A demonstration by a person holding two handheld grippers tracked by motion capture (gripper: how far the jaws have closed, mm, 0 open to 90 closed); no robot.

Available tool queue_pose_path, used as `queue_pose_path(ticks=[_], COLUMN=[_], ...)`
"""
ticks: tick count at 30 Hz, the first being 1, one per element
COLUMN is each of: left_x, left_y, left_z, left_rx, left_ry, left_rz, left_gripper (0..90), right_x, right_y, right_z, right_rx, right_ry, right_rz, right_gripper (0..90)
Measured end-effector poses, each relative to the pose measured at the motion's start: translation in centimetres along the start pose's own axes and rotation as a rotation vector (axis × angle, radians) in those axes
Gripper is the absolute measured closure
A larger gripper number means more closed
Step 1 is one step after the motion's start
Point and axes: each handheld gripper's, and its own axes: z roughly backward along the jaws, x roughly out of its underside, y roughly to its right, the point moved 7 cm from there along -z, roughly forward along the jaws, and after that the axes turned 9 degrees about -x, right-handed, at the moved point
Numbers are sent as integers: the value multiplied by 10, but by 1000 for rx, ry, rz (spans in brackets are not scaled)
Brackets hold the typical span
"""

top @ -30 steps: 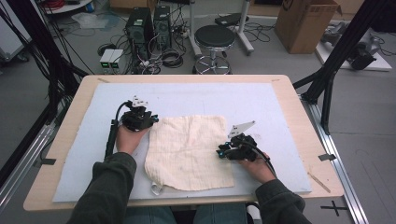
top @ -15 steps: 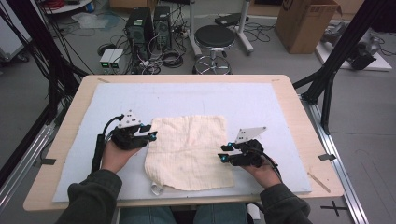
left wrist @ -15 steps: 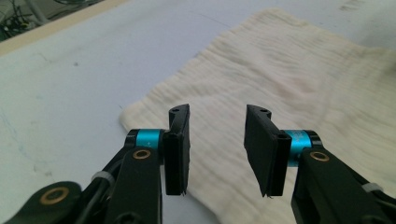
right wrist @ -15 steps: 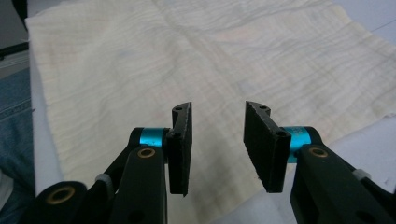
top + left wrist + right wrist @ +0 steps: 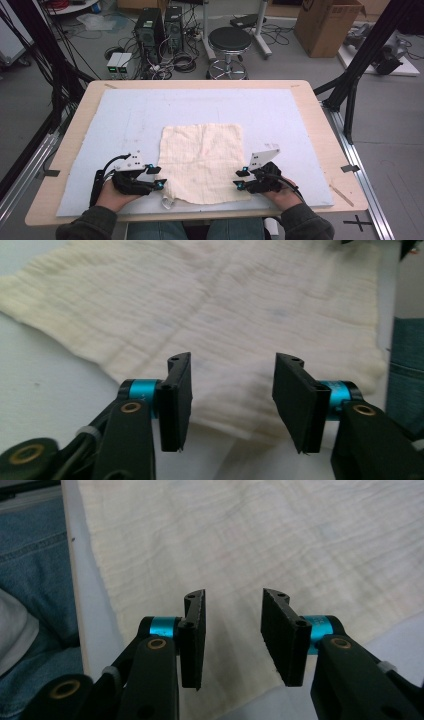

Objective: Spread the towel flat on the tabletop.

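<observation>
- The left gripper (image 5: 159,177) sits at the near left of the table (image 5: 70,150), held in the person's left hand (image 5: 112,192), and points toward the near left corner of the cloth (image 5: 202,160).
- Its jaws have just been opening and stand spread — in the left gripper view (image 5: 232,390) they hang over the edge of the cloth (image 5: 225,315) with a clear gap, pinching nothing.
- The cloth is a cream square lying flat on the pale blue mat (image 5: 125,115), in the near middle of the table, between the two grippers; a small loop sticks out at its near left corner.
- The right gripper (image 5: 240,179) sits at the cloth's near right corner, held in the right hand (image 5: 282,192).
- Its jaws are parted too — in the right gripper view (image 5: 232,630) they stand above the cloth (image 5: 280,540) near its edge, with nothing caught between them.
</observation>
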Motion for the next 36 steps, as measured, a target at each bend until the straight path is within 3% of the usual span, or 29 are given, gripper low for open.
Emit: queue_pose_path(ticks=[4, 6, 8, 12, 13, 15, 18, 21, 23, 26, 30, 34, 36], left_x=[7, 11, 10, 9, 8, 2, -7, -18, -21, -19, -19, -25, -28], left_y=[5, 6, 5, 3, 3, 1, -10, -21, -21, -20, -18, -19, -17], left_z=[-11, -17, -18, -19, -19, -17, -15, -23, -32, -45, -48, -37, -29], left_rx=[17, 12, -4, 5, 11, 31, 8, -25, -15, -4, -18, -38, -31], left_ry=[-57, -90, -77, -74, -73, -47, -27, -34, -43, -100, -116, -68, -36], left_rz=[-39, -69, -74, -86, -92, -82, -54, -52, -44, -55, -62, -39, -23], left_gripper=[527, 595, 666, 859, 869, 871, 870, 865, 854, 813, 727, 668, 654], right_x=[5, 6, 6, 6, 6, 6, 6, 4, 4, 3, 4, 5, 4], right_y=[-2, -1, 0, 1, 1, 2, 3, 6, 8, 11, 18, 23, 25], right_z=[-8, -9, -9, -9, -9, -8, -8, -9, -9, -8, -5, -1, 1], right_rx=[-10, -7, -13, -14, -17, -16, -20, -18, -13, -7, 45, 79, 69], right_ry=[-46, -42, -43, -29, -29, -30, -35, -37, -43, -45, -48, -52, -31], right_rz=[8, 13, 10, 0, 2, 4, -4, -3, -5, -17, -23, -29, -44], right_gripper=[666, 679, 692, 704, 705, 714, 746, 795, 825, 858, 869, 868, 830])
